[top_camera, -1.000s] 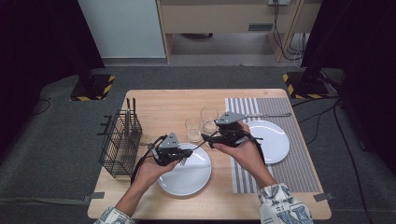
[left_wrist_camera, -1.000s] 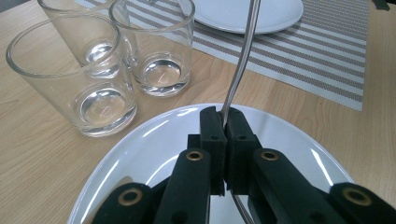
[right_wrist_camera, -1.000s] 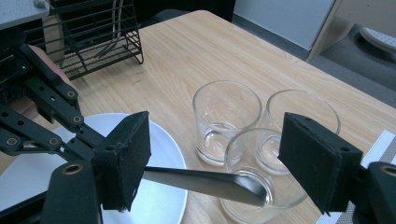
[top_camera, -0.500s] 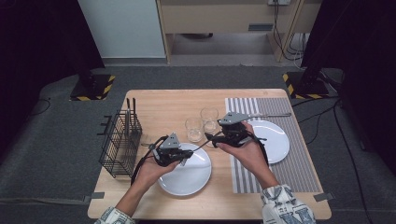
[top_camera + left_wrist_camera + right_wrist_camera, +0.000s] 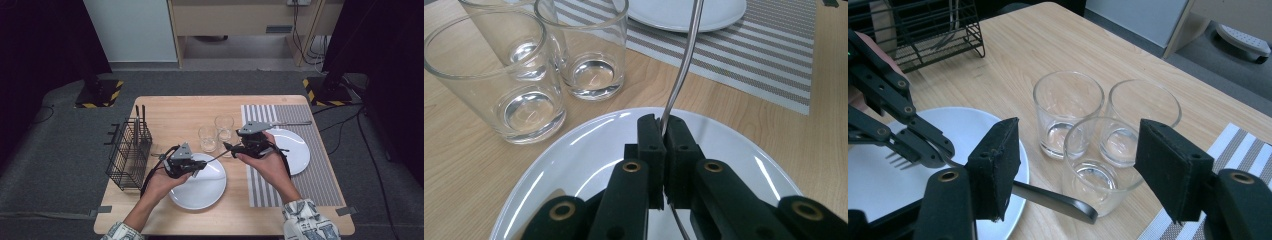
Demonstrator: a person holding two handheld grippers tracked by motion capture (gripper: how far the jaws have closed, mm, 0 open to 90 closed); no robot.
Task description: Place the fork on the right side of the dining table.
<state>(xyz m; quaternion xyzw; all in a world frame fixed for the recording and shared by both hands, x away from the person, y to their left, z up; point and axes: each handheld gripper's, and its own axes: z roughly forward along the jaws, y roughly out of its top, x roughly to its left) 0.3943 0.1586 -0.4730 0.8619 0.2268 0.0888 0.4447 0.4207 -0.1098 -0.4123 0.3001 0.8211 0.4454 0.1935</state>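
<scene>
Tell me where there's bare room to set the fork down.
Free: the near white plate under the left gripper, and bare wood at the table's far edge between rack and striped mat. Crowded: the three glasses by the open right gripper, where the fork points.

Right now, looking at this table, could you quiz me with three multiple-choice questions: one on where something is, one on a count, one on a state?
1. Where is the wire basket?
A. at the table's left edge
B. on the striped mat
C. between the plates

2. How many glasses stand on the table?
A. one
B. three
C. five

3. How is the fork held?
A. lying loose on a plate
B. clamped in the left gripper
C. clamped in the right gripper

Answers: 1 A, the high view shows it there. 2 B, the right gripper view shows three. 3 B, its jaws pinch the handle while the right gripper's stand open.
</scene>
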